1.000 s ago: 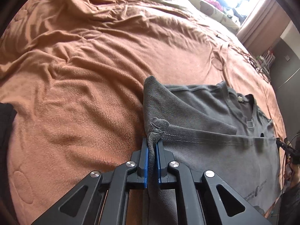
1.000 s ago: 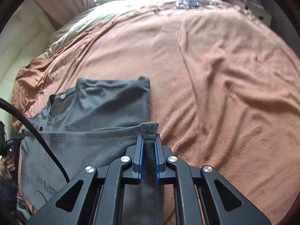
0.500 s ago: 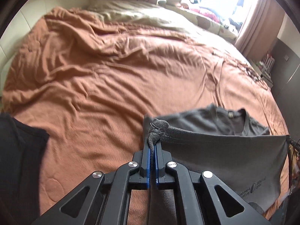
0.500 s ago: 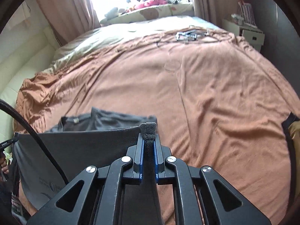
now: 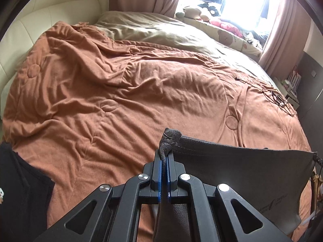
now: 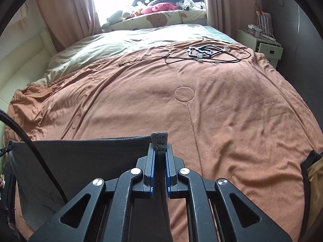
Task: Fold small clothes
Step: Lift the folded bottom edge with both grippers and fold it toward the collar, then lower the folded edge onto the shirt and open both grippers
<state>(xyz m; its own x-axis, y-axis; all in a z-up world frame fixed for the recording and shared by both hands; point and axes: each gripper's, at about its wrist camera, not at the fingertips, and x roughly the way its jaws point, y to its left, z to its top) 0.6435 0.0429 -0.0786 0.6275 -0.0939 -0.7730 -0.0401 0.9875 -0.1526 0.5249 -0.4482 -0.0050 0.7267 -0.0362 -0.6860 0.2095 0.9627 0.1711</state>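
Note:
A dark grey T-shirt (image 5: 238, 171) hangs stretched between my two grippers, lifted above the orange blanket (image 5: 141, 92). My left gripper (image 5: 164, 157) is shut on one corner of its hem, which bunches above the fingertips. My right gripper (image 6: 159, 151) is shut on the other corner; the shirt (image 6: 80, 161) spreads to the left of it in the right wrist view. The collar and the lower part of the shirt are hidden behind the raised hem.
A black garment (image 5: 18, 189) lies at the bed's left edge. Black cables and a flat black frame (image 6: 203, 51) lie at the far side of the blanket. A beige quilt (image 6: 121, 42), a white nightstand (image 6: 260, 46) and plush toys by the window stand beyond.
Both grippers have risen and tilted up, lifting the shirt off the blanket. The collar and folded sleeves, seen earlier, are now out of sight behind the hem.

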